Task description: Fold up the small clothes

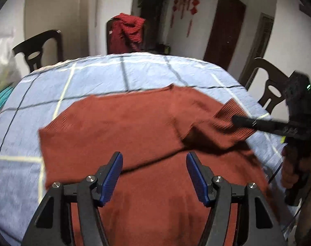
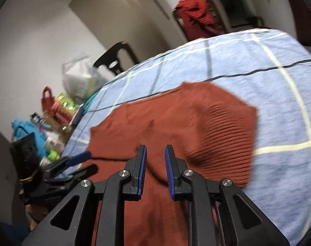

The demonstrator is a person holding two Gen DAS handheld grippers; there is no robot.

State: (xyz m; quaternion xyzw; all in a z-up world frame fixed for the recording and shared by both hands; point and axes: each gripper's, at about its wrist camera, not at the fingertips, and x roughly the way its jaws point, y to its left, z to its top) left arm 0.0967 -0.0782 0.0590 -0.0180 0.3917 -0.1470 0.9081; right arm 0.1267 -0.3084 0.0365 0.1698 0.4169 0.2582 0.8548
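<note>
Hovering right over the near part of the rust-red sweater, the left hand-held gripper has its blue pads spread wide with nothing between them, just knit below. The right hand-held gripper sits over the same garment with only a narrow gap between its pads; nothing is caught in there, and the fabric lies under it, not pinched. From the left wrist view you can see the right one coming in from about 3 o'clock, a hand wrapped round its handle, its fingers reaching over the ribbed cuff of a sleeve that's flopped across the body of the sweater. Whether it touches the cuff is hard to say, it's all a bit blurry.

The sweater itself is spread across the near half of the worktop, which wears a pale blue cloth with a white and dark grid. Out past the far edge at 12 o'clock a red garment hangs over a chair back. Dark wooden chairs stand at about 10 o'clock and 2 o'clock. Off at 9 o'clock in the right wrist view there's a white plastic bag and a jumble of colourful stuff beside the worktop.
</note>
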